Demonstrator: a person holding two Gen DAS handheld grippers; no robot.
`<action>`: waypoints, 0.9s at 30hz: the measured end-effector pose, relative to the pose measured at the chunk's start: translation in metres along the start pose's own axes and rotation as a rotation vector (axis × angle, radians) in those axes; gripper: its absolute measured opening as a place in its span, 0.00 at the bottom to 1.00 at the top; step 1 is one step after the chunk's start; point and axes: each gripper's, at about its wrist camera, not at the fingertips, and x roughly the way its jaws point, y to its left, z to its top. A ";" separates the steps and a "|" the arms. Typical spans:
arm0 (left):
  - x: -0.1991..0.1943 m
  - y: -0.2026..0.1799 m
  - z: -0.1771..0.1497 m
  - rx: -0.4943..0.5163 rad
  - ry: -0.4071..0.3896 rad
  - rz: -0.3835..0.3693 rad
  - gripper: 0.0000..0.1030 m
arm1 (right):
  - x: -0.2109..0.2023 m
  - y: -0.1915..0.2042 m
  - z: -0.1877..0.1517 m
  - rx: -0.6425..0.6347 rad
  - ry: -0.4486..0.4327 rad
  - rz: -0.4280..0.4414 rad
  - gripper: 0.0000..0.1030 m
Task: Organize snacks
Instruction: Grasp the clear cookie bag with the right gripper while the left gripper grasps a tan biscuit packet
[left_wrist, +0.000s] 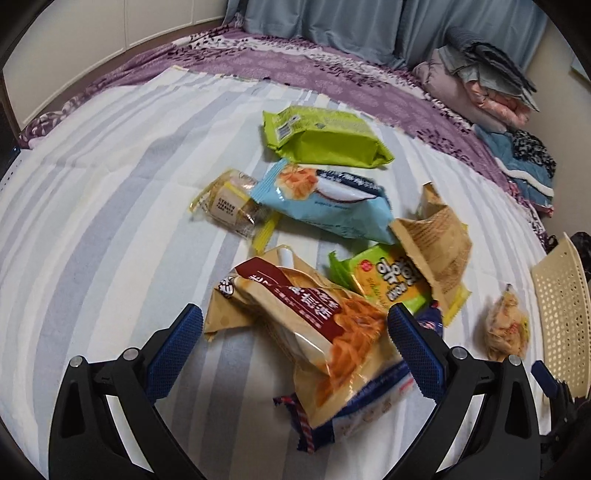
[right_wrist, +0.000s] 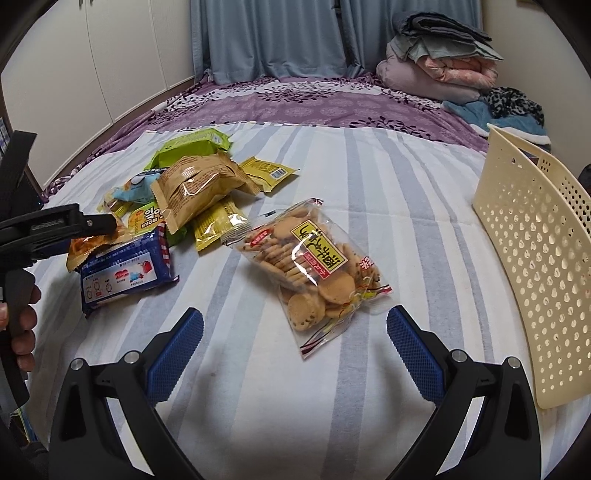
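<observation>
The left claw (left_wrist: 295, 325) stands wide open over a heap of snack packets on the striped bed (left_wrist: 92, 221). Between its blue fingers (left_wrist: 175, 350) lies a tan noodle packet (left_wrist: 314, 332) resting on a blue-and-white packet (left_wrist: 369, 410). Farther off lie a light blue packet (left_wrist: 328, 203) and a lime green packet (left_wrist: 325, 136). At the right edge stands a cream perforated basket (left_wrist: 561, 317), with a clear bag of biscuits (left_wrist: 508, 325) just left of it.
</observation>
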 end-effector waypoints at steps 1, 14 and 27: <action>0.003 0.000 0.001 -0.002 0.001 -0.005 0.98 | 0.000 0.000 0.000 0.000 0.000 -0.001 0.95; 0.004 0.052 -0.001 -0.035 0.007 0.080 0.98 | 0.008 -0.011 0.009 -0.006 0.009 -0.018 0.95; 0.007 0.041 0.004 -0.013 -0.026 0.070 0.67 | 0.037 -0.019 0.046 -0.076 0.036 0.019 0.95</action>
